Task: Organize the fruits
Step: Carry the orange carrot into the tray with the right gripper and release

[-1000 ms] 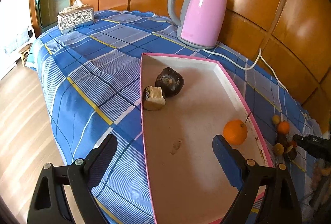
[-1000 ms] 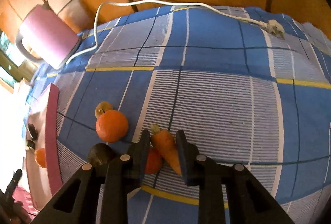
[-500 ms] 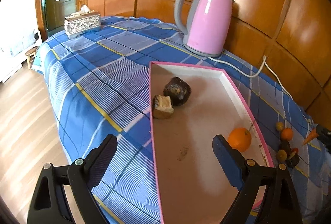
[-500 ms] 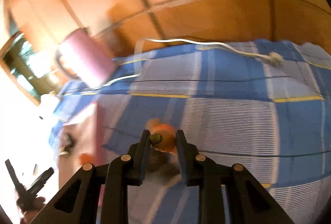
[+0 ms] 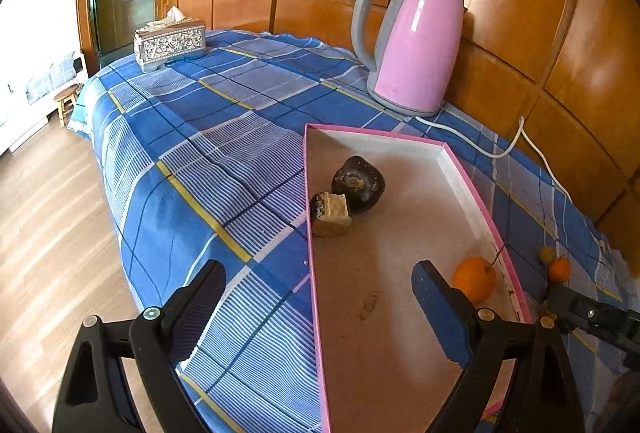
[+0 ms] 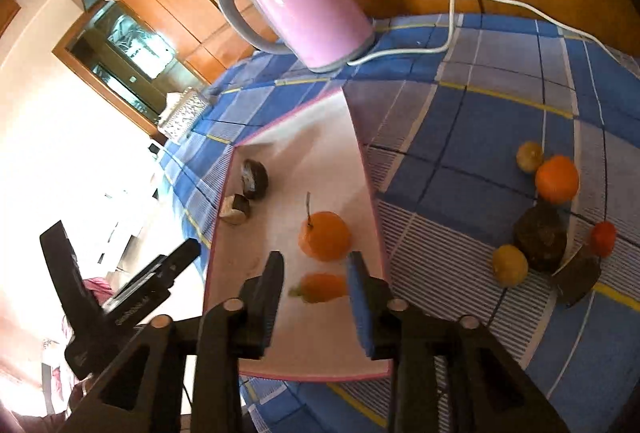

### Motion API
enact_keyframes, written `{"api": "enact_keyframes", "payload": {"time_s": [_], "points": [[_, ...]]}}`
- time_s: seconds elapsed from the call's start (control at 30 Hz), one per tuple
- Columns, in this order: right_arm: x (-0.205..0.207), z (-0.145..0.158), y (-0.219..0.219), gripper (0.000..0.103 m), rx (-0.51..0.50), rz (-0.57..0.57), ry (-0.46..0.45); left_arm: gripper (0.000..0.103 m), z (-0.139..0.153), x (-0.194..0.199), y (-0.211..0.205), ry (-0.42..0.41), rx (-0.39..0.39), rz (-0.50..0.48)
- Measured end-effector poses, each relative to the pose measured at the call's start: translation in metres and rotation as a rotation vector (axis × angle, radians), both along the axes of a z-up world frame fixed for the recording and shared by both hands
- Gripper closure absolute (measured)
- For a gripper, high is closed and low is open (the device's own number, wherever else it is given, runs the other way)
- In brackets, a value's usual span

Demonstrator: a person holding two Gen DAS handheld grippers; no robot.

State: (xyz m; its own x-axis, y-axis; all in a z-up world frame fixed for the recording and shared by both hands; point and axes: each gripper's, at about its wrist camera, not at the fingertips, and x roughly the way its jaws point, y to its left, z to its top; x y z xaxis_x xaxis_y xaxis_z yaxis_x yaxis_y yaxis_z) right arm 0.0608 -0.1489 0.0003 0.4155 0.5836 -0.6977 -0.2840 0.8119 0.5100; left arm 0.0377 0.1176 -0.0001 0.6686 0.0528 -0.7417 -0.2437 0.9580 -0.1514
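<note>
The left gripper (image 5: 316, 305) hangs wide open and empty over the near left edge of the pink tray (image 5: 470, 185). Over the tray's near end, the right gripper (image 6: 316, 279) is opening, the carrot (image 6: 322, 287) loose between its jaws, just below the orange (image 6: 325, 235). On the table (image 6: 460, 137) to the right lie more small fruits (image 6: 557, 179).

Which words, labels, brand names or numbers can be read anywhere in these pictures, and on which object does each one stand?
No text can be read with certainty.
Small pale lettering on the black left tool, seen in the right wrist view: too blurred to read.
Pink electric kettle, pink-rimmed cardboard tray, silver patterned tissue box, blue checked tablecloth: no lettering shows.
</note>
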Motion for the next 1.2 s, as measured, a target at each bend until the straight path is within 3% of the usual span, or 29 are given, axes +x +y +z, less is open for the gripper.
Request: {"api": "enact_keyframes", "payload": {"time_s": [0.23, 0.37, 0.53, 0.7, 1.2], "points": [[-0.006, -0.004, -0.015, 0.068, -0.036, -0.046, -0.008, 0.008, 0.000, -0.002, -0.011, -0.001, 0.014, -0.034], [-0.019, -0.002, -0.021, 0.068, -0.109, -0.072, -0.057, 0.007, 0.001, -0.003, -0.016, -0.002, 0.015, -0.055], [-0.038, -0.003, -0.022, 0.057, -0.255, -0.104, -0.142, 0.005, 0.001, -0.004, -0.022, -0.004, 0.016, -0.074], [-0.052, -0.003, -0.028, 0.046, -0.313, -0.145, -0.187, 0.005, 0.003, -0.006, -0.029, -0.008, 0.021, -0.100], [-0.066, -0.003, -0.073, 0.046, -0.439, -0.360, -0.240, 0.004, 0.004, -0.008, -0.045, -0.015, 0.035, -0.178]]}}
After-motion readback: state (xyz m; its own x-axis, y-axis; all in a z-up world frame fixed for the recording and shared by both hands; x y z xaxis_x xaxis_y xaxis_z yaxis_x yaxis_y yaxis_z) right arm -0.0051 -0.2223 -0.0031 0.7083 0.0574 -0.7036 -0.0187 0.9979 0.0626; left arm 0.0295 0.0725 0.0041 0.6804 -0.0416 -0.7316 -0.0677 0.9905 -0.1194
